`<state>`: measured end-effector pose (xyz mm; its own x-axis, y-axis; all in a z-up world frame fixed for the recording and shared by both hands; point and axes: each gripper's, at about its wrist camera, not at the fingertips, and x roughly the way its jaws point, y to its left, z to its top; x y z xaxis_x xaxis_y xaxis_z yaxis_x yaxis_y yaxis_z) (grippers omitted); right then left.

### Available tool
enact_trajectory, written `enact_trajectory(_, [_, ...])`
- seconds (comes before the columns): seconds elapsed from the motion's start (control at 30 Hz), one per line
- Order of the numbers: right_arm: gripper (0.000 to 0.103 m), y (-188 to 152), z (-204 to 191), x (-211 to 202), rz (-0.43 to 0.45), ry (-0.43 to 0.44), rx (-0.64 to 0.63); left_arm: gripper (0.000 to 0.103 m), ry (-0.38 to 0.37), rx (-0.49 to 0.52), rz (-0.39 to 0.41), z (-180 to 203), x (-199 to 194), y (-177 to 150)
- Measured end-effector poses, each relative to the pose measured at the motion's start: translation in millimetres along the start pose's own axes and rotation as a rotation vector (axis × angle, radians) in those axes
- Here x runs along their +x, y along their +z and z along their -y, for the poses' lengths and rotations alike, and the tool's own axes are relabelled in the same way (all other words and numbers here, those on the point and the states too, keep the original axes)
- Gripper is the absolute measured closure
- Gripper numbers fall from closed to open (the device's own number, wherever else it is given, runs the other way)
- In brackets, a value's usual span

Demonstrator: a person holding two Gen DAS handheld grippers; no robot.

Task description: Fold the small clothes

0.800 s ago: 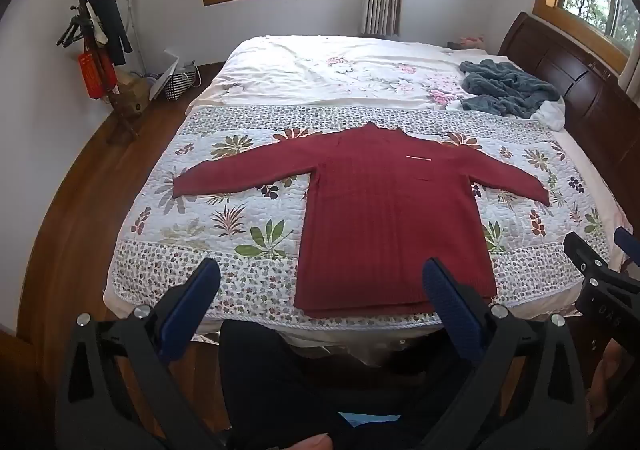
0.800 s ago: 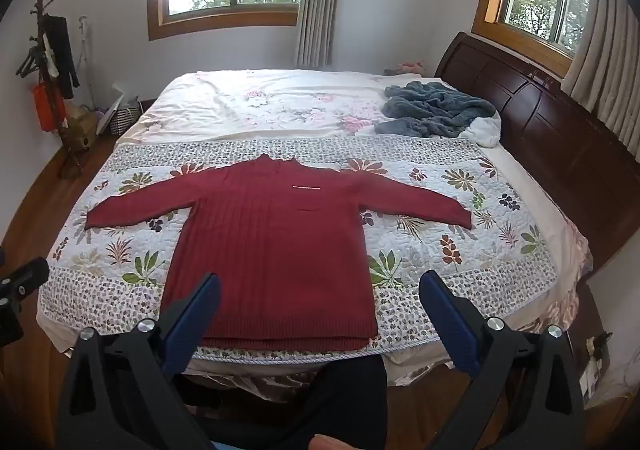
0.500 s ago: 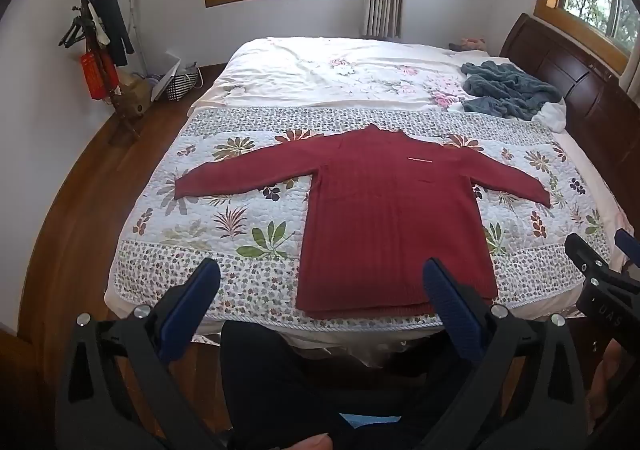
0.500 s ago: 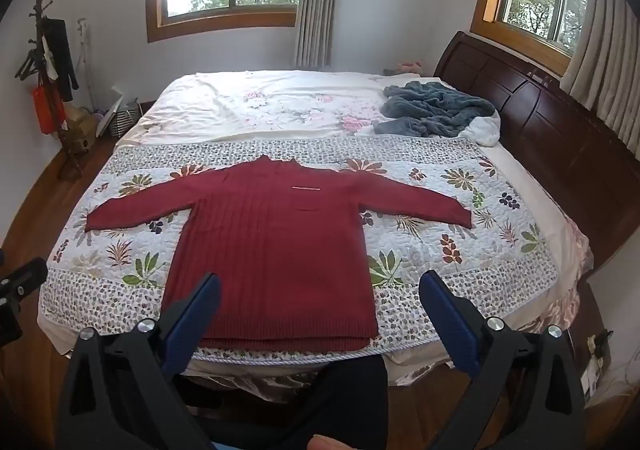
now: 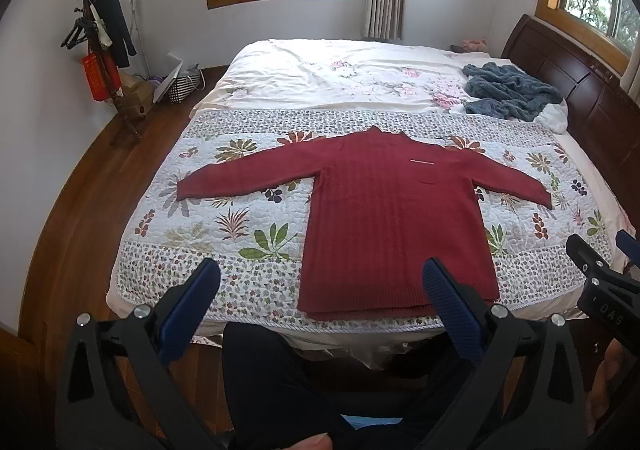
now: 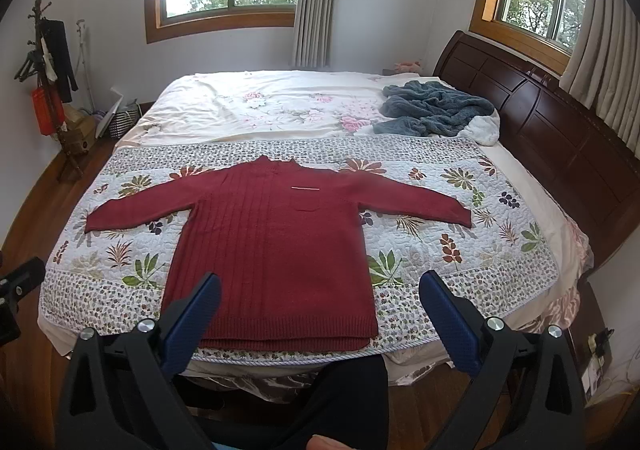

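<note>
Left wrist view: your left gripper (image 5: 320,282) is spread wide and holds nothing, poised short of the bed's near edge. The red sweater (image 5: 392,218) lies flat on the floral quilt (image 5: 240,234), sleeves stretched out to both sides, hem toward you. Your right gripper (image 5: 600,254) shows only partly at the frame's right edge; its spread is unclear there.

Right wrist view: your right gripper (image 6: 320,282) is wide apart, empty, facing the sweater's hem. A grey-blue blanket (image 6: 432,106) sits bunched near the headboard (image 6: 540,122).
</note>
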<state>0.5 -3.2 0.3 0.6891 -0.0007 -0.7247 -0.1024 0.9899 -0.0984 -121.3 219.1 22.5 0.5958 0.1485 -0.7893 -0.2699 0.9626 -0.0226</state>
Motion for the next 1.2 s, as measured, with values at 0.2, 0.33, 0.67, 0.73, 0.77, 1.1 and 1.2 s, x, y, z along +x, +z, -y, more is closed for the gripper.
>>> enact_trajectory(0.2, [0.004,-1.3,0.1,0.1,0.003,-0.001,0.000,0.003,0.006,-0.004,0.004,-3.7,1.8,2.4])
enact_trajectory(0.33, [0.004,-1.2,0.2,-0.1,0.003,-0.001,0.000,0.003,0.008,-0.003,0.005,-5.5,2.1,3.1])
enact_trajectory(0.67, [0.004,-1.3,-0.2,0.6,0.003,-0.002,0.001,0.003,0.012,-0.002,0.011,-1.9,1.4,0.9])
enact_trajectory(0.73, [0.004,-1.2,-0.4,0.3,0.004,-0.001,0.002,0.003,0.012,-0.003,0.010,-2.1,1.2,0.5])
enact_trajectory(0.77, [0.004,-1.1,-0.6,0.3,0.003,-0.002,0.001,0.003,0.012,-0.002,0.011,-2.3,0.7,0.4])
enact_trajectory(1.1, [0.004,-1.1,-0.8,0.0,0.009,-0.004,0.003,0.003,0.013,-0.007,0.015,-3.5,-1.3,-0.5])
enact_trajectory(1.2, [0.004,-1.2,-0.8,-0.1,0.009,-0.003,0.004,0.003,0.013,-0.006,0.016,-3.4,-1.7,-0.5])
